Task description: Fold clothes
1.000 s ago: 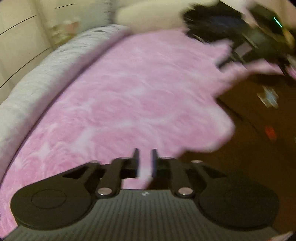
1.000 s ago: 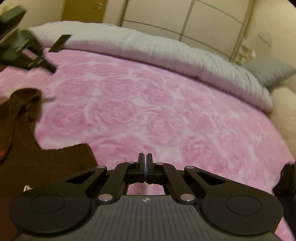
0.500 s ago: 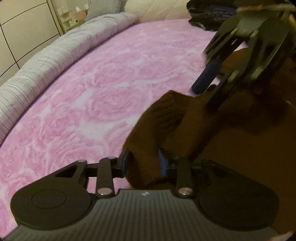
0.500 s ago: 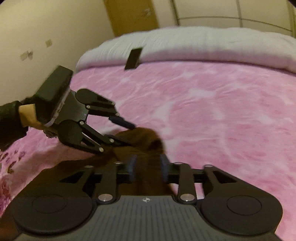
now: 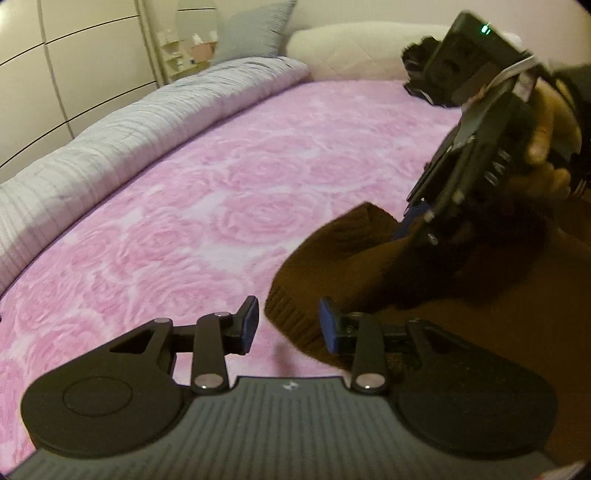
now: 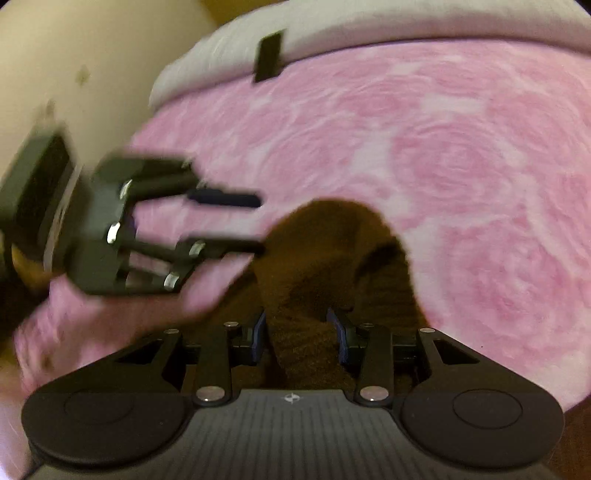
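A brown knit sweater (image 5: 369,258) lies on the pink rose blanket (image 5: 229,192). My left gripper (image 5: 290,325) is open, and the sweater's ribbed edge sits between its fingers, close to the right pad (image 5: 328,328). A raised fold of the sweater (image 6: 325,251) runs between the open fingers of my right gripper (image 6: 299,332). In the right wrist view the left gripper (image 6: 256,225) is blurred at the fold's left side. A hand (image 5: 546,122) holds the right gripper's body (image 5: 476,155) above the sweater.
A rolled grey duvet (image 5: 122,125) runs along the bed's far side, with a grey pillow (image 5: 255,33) and a cream cushion (image 5: 351,55) at the head. Dark clothes (image 5: 421,62) lie beside the cushion. A black strip (image 6: 269,55) rests on the duvet. White wardrobe doors (image 5: 81,55) stand behind.
Both grippers went from nearly shut over the blanket to open at the sweater's raised fold. The left one has since slid left, so only the ribbed edge lies between its fingers.
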### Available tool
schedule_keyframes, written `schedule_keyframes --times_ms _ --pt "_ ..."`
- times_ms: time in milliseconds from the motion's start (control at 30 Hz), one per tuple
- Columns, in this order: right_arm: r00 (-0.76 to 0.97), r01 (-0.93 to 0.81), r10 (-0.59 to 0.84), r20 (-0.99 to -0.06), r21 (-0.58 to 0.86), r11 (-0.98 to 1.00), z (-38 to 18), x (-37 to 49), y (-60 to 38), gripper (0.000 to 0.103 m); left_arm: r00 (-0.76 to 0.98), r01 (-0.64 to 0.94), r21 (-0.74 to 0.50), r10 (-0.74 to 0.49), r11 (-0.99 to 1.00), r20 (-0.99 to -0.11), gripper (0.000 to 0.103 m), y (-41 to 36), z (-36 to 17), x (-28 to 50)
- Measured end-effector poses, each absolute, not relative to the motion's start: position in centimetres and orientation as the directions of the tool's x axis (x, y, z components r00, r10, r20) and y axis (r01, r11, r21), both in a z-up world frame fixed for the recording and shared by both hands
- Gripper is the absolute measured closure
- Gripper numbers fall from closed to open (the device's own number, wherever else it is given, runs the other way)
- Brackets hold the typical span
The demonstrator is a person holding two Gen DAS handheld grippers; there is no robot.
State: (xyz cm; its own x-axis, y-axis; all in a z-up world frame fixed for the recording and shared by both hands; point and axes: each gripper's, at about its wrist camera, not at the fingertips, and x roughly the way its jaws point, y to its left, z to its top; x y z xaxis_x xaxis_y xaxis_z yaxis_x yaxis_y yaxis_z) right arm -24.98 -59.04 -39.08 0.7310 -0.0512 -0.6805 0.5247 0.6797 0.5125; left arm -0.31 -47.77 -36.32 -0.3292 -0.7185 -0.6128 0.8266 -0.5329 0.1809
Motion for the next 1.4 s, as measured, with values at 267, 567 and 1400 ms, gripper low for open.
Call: schedule_keyframes --times_ms 267,567,1400 --pt "0.71 0.672 -0.442 -0.549 0.341 0.657 -35.5 -27.1 -60.6 0.063 -0.335 0.837 0.165 -0.726 -0.522 -0.6 0.064 -47.9 -36.1 -0.4" --pt "0.569 0.532 -0.348 -0.745 0.01 0.847 -37.2 -25.9 -58.4 0.055 -0.344 0.799 0.202 -0.705 -0.567 -0.621 0.063 -48.4 -37.2 -2.6" --pt "0.677 0.637 -0.326 -0.66 0.304 0.709 -36.2 -30.2 -61.5 0.046 -0.268 0.815 0.224 -0.69 -0.534 -0.672 0.057 -52.0 -38.2 -5.1"
